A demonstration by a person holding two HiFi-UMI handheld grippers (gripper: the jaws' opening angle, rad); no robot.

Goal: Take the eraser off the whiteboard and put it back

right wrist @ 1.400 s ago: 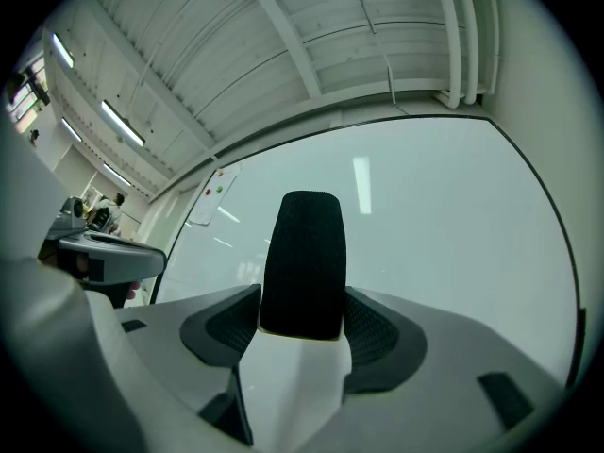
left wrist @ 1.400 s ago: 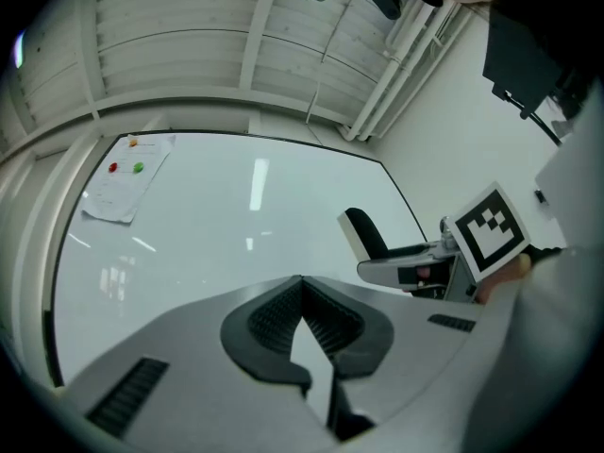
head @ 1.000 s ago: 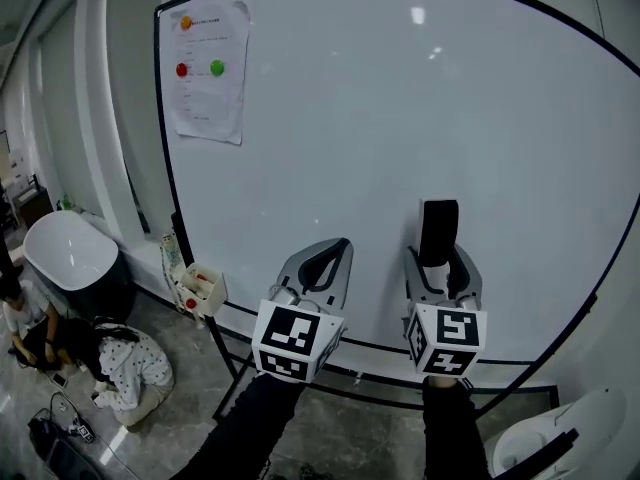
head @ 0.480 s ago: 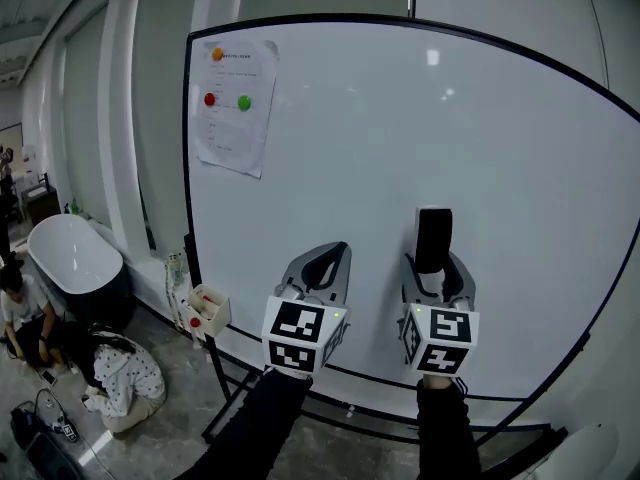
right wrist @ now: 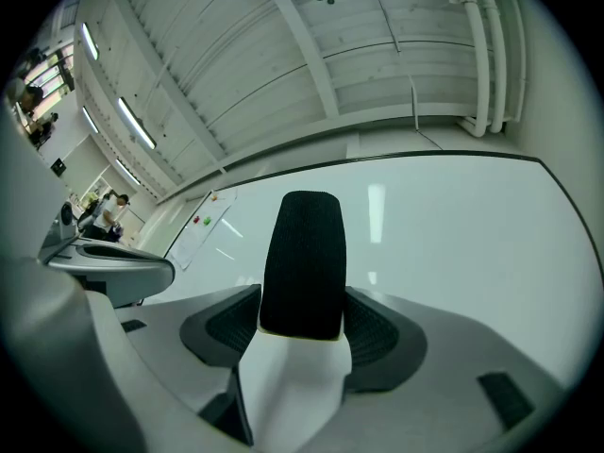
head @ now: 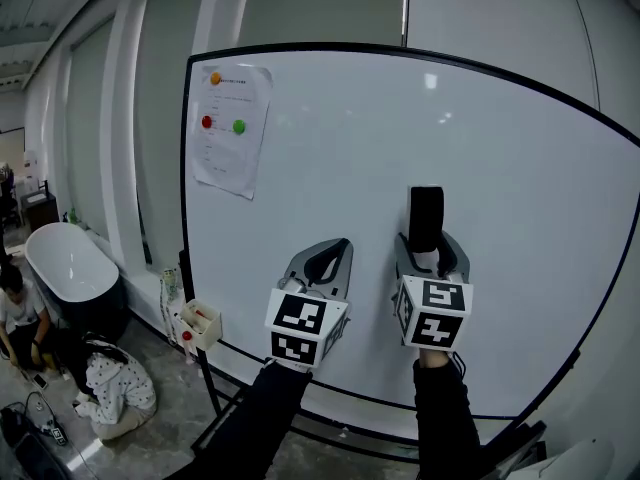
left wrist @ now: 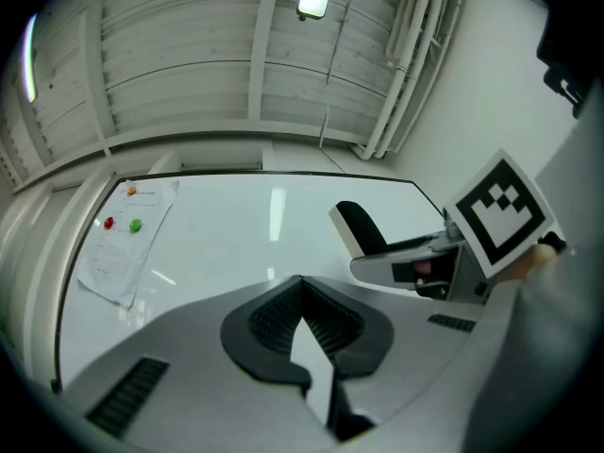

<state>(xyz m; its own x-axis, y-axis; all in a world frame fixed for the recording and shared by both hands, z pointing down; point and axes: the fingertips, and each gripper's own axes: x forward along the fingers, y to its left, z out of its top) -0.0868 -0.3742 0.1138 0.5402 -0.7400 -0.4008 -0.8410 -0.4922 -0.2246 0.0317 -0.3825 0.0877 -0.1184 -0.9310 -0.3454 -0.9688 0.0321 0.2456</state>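
A black-felted eraser (head: 426,218) with a white body stands upright between the jaws of my right gripper (head: 431,246), which is shut on it in front of the whiteboard (head: 400,128). In the right gripper view the eraser (right wrist: 302,262) fills the middle, with the board (right wrist: 453,225) behind it; whether it touches the board I cannot tell. My left gripper (head: 333,250) hangs beside it to the left, shut, with nothing in it. In the left gripper view its pads meet at the tip of the left gripper (left wrist: 302,283), and the eraser (left wrist: 361,228) shows to the right.
A printed sheet (head: 230,133) is pinned at the board's top left by red, green and orange magnets. A small box (head: 199,324) hangs at the board's lower left corner. On the floor to the left stand a white tub (head: 62,268) and crouching people (head: 110,390).
Both grippers have risen in front of the board, the right one a little more. The eraser stays in the right gripper's jaws. The head view has tilted upward.
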